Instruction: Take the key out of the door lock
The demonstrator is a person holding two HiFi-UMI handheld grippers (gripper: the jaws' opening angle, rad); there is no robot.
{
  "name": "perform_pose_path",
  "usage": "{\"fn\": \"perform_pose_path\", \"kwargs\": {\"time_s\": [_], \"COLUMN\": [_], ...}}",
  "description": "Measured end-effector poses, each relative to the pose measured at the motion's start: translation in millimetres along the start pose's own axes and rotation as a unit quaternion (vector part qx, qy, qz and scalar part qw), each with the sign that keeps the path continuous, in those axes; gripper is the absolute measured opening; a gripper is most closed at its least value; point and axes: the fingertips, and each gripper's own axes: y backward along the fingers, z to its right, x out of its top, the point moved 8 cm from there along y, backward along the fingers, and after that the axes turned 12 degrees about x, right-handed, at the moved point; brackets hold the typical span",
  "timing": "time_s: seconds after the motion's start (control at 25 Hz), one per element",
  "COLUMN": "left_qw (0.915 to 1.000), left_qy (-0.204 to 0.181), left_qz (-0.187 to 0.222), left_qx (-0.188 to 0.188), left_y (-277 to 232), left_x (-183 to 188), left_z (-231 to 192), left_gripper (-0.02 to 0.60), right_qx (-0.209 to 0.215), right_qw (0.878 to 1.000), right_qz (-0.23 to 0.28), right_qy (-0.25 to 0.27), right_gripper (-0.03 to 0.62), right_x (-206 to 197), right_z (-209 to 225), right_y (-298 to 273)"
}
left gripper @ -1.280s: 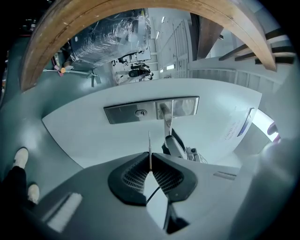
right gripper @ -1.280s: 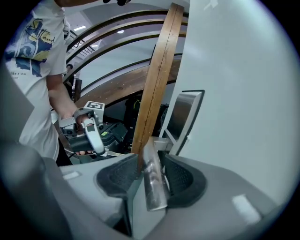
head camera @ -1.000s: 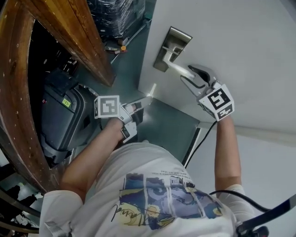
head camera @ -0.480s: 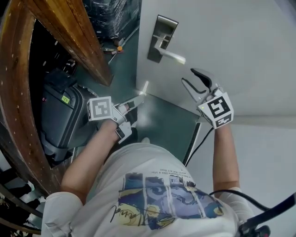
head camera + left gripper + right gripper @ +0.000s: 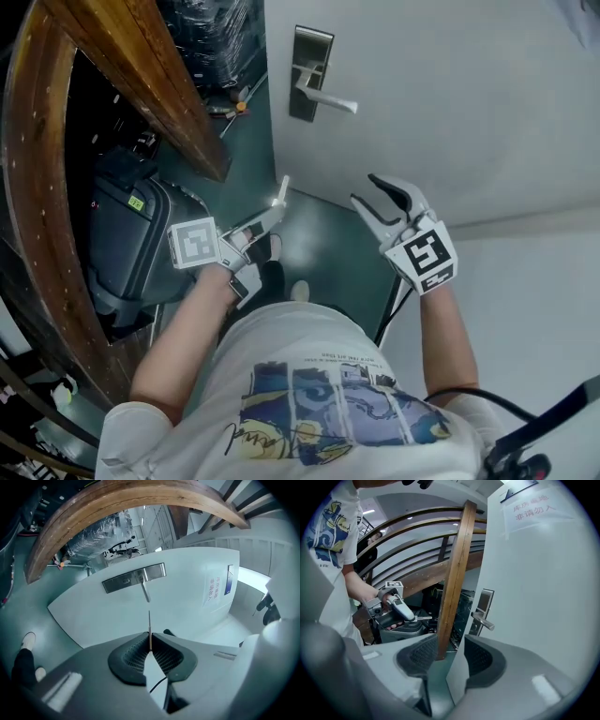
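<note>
Clearly out of the lock, the key (image 5: 149, 623) sits pinched edge-on between the nearly closed left tongs (image 5: 150, 641). Its tip points toward the door (image 5: 422, 94), well apart from the lock plate (image 5: 310, 58) and handle (image 5: 330, 98). Near the door, the right tongs (image 5: 380, 199) hang wide with nothing between them. A wooden beam (image 5: 141, 66) curves along the left.

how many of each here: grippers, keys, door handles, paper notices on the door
grippers: 2 (left gripper, right gripper)
key: 1, pinched in the left gripper
door handle: 1
paper notice: 1
total: 5
</note>
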Motion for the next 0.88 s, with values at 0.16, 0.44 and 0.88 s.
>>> {"fn": "perform_pose_path", "kwargs": {"time_s": [0.16, 0.44, 0.88], "left_qw": [0.9991, 0.9981, 0.998], "left_qy": [-0.038, -0.052, -0.058], "left_qz": [0.007, 0.021, -0.017], "left_qx": [0.017, 0.026, 0.017], "left_y": [11, 24, 26], "left_x": [-14, -27, -13], "left_z": [6, 22, 26], "left_gripper": [0.023, 0.025, 0.023], "right_qx": [0.003, -0.004, -0.049], "right_qw": [0.999, 0.997, 0.995], "right_qz": [0.015, 0.036, 0.03], "right_qy": [-0.03, -0.061, -0.086], "right_gripper": [0.155, 0.092, 0.003], "right_x": [-9, -15, -6], "right_z": [-24, -58, -75], "right_y": [12, 30, 34]}}
